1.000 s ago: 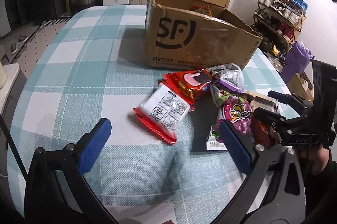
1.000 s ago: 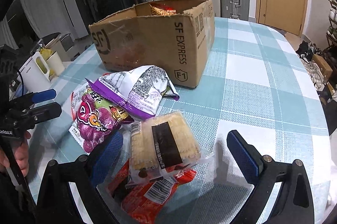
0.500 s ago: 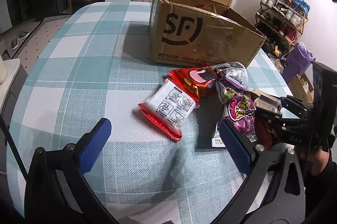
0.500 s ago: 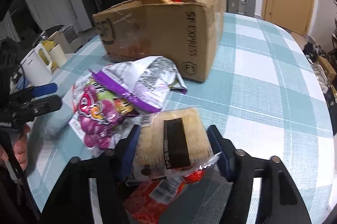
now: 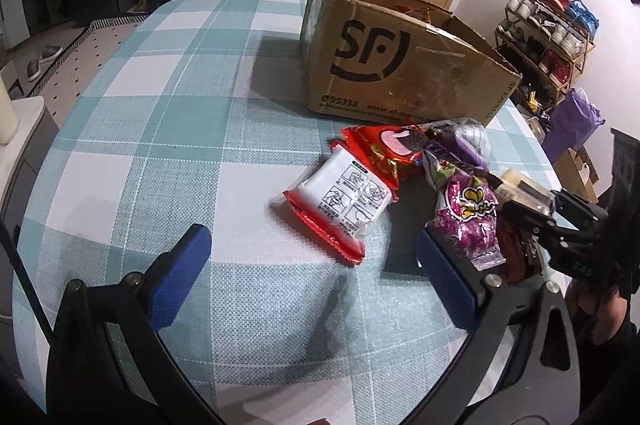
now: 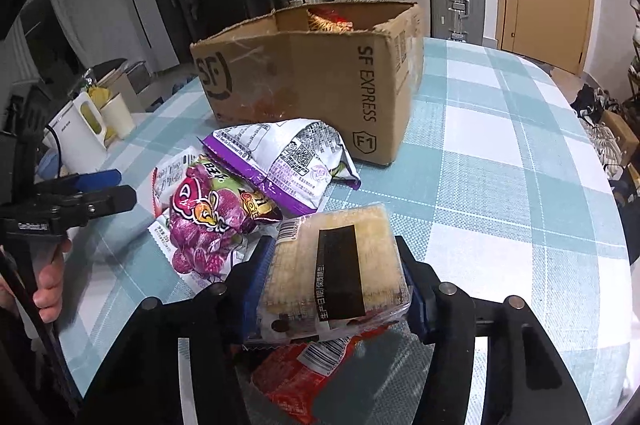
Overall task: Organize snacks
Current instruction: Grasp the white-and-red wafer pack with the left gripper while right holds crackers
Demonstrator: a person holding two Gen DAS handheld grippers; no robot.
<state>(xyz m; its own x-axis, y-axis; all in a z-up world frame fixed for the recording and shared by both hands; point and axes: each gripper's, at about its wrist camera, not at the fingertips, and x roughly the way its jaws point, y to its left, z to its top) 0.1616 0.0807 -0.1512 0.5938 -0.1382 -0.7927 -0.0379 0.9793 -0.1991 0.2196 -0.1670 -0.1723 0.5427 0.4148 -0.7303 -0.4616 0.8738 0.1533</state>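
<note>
Closing on the clear-wrapped cracker pack with the right tongs — blue pads already against both long sides, jaws not yet settled. Pack sits at the near edge of the snack pile, lying on a red packet, just beside the purple grape-candy bag and the purple-and-white bag.

Left tongs wide open, holding nothing, poised over bare bench near the red-and-white packet.

Cardboard box stands open behind the pile, some snacks already inside; probably the destination.

Risks, judged from this grip:
- Thin plastic tray, brittle contents. Further squeeze could crush the crackers or buckle the wrapper.
- Glossy film on smooth pads; grip sits toward the near end, so the far end may droop and slide out on lifting.
- Red packet underneath could cling to the wrapper and get dragged or flipped off the bench edge.
- Candy bag touching the left pad — could be snagged and pulled along.
- Box rim high and torn; a low carry could clip it and knock the pack loose.
</note>
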